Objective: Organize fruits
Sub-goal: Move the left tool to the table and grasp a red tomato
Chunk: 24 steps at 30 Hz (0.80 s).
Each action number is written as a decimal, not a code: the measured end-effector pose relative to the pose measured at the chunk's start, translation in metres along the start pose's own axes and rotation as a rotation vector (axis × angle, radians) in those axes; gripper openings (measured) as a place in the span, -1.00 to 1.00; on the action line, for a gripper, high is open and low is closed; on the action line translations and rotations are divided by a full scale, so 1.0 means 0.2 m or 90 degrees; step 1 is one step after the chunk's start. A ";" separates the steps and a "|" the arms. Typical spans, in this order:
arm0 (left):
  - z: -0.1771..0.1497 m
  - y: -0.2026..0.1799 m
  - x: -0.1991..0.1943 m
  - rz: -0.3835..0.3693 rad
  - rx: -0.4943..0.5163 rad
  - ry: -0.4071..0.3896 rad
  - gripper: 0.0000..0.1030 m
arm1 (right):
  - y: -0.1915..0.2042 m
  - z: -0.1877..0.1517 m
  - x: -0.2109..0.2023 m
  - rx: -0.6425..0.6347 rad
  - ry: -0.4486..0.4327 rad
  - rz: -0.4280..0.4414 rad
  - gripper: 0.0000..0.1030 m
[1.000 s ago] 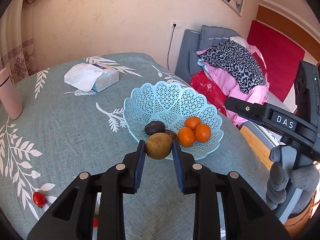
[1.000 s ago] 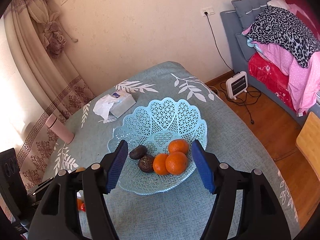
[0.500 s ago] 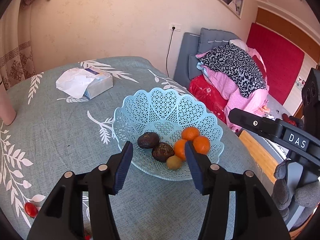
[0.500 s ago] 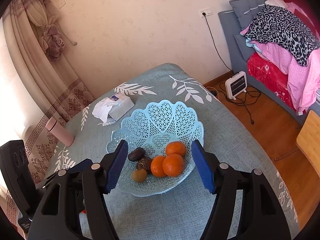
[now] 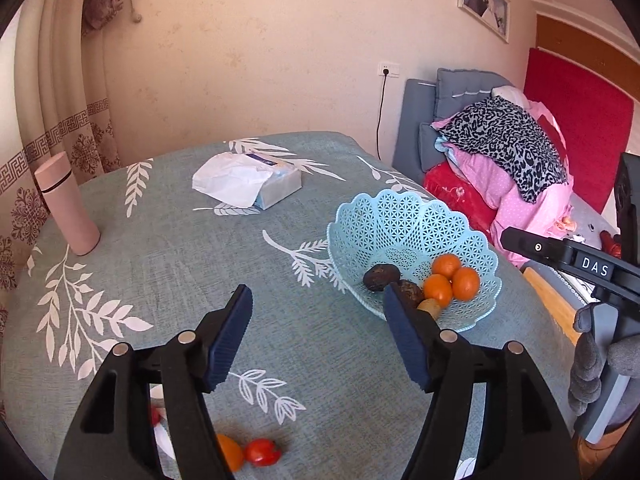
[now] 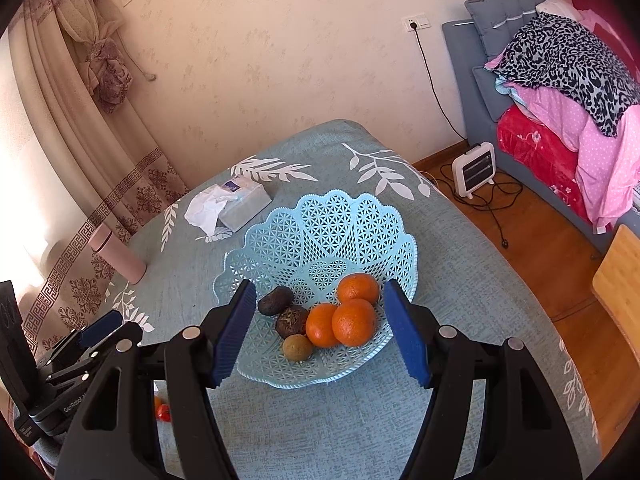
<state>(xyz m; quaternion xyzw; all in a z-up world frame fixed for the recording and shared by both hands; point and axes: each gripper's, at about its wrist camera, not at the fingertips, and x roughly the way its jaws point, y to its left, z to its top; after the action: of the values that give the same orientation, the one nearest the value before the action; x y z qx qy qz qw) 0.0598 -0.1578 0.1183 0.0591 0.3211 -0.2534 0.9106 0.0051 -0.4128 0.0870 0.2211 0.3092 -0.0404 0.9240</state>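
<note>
A light blue lattice basket stands on the table. It holds three oranges, two dark fruits and a brown kiwi. My left gripper is open and empty, above the table to the left of the basket. My right gripper is open and empty, hovering over the near side of the basket. A small orange and a red tomato lie on the cloth near my left gripper's base.
A tissue box lies behind the basket. A pink bottle stands at the table's left. A sofa with piled clothes is on the right, and a small heater sits on the wooden floor.
My left gripper opened and let the kiwi go into the basket, then drew back and swung left. The right gripper stayed open over the basket.
</note>
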 end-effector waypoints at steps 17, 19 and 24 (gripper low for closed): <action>-0.13 0.46 -0.25 0.094 -0.098 -0.010 0.37 | 0.07 -0.05 0.05 -0.026 0.017 -0.003 0.31; -0.17 0.52 -0.24 0.106 -0.117 -0.001 0.37 | 0.08 -0.06 0.06 -0.030 0.020 -0.002 0.31; -0.28 0.61 -0.18 0.121 -0.153 0.041 0.37 | 0.12 -0.08 0.08 -0.044 0.028 0.003 0.31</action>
<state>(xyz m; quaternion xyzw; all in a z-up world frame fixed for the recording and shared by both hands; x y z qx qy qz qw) 0.0648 -0.0214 0.0893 -0.0118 0.3710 -0.1235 0.9203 0.0136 -0.3834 0.0751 0.1904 0.3303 -0.0223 0.9242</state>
